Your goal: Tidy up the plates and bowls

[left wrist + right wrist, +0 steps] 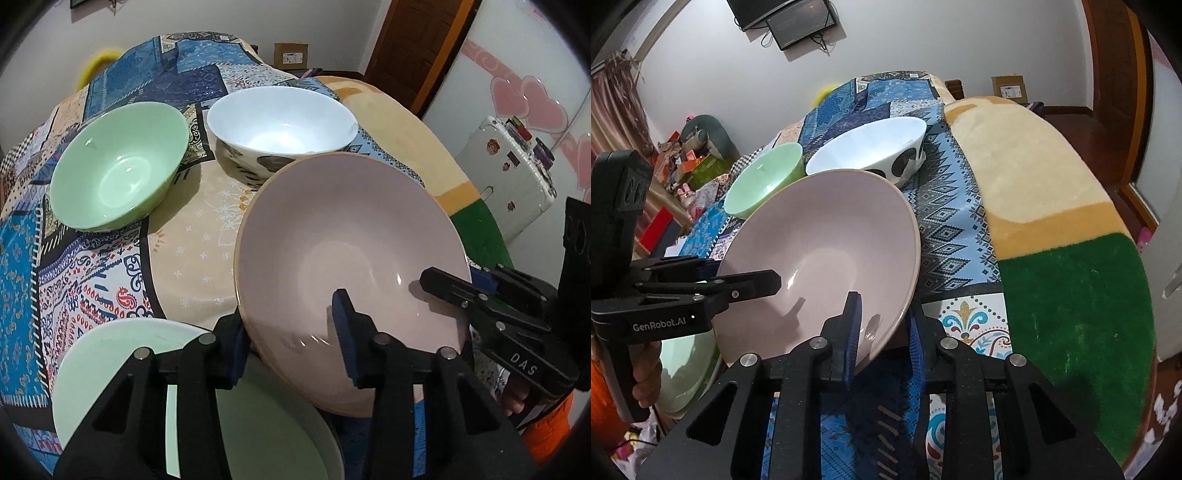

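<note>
A pink plate (347, 236) is held tilted above the patterned cloth, and it shows in the right wrist view (827, 240) too. My left gripper (291, 347) is shut on its near rim. My right gripper (882, 332) is shut on its opposite rim; it shows at the right of the left wrist view (458, 291). A pale green plate (110, 365) lies under my left gripper. A green bowl (118, 177) and a white bowl with dark spots (280, 129) stand further back.
The table (1052, 206) is covered by a patterned cloth with a cream and green fleece on its right side. A white suitcase (517, 173) stands right of the table. Clutter lies on the floor at the far left (690, 162).
</note>
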